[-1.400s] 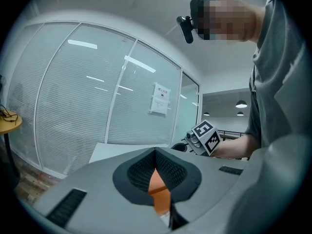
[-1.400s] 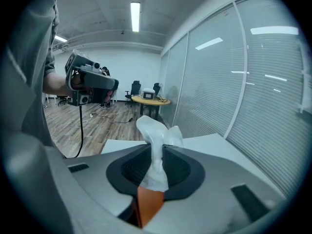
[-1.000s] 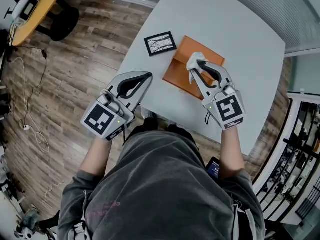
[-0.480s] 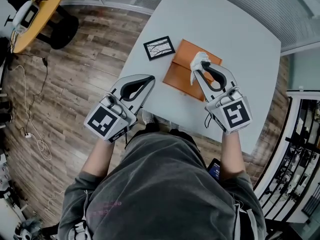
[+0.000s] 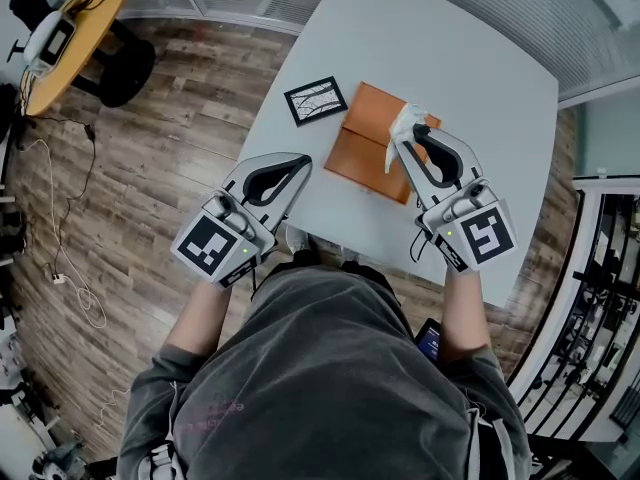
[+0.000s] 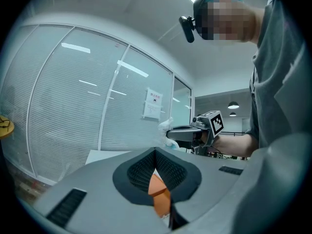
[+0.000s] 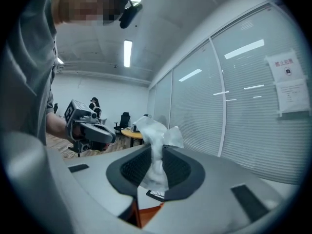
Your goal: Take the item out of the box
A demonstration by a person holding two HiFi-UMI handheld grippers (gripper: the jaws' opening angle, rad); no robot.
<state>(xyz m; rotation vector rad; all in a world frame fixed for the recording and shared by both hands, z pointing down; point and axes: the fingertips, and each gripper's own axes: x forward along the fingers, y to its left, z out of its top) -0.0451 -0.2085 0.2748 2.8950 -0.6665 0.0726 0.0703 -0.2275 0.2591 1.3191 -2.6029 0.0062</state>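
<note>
Fingers (image 7: 185, 172) of right gripper (image 7: 155, 151) clamp white wrapped item (image 7: 156, 130); wall notice (image 7: 288, 82) illegible.

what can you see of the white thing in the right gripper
A crumpled white wad, thin and slightly see-through like plastic film or tissue. Its lower part is pinched between the pads of the right gripper, and a ruffled end fans out past the tips. It is held over the orange box; whether it touches the box is unclear.

Orange box (image 5: 362, 156), white item (image 5: 405, 125), black-edged card with branching lines (image 5: 315, 101), pale grey table (image 5: 470, 58)
</note>
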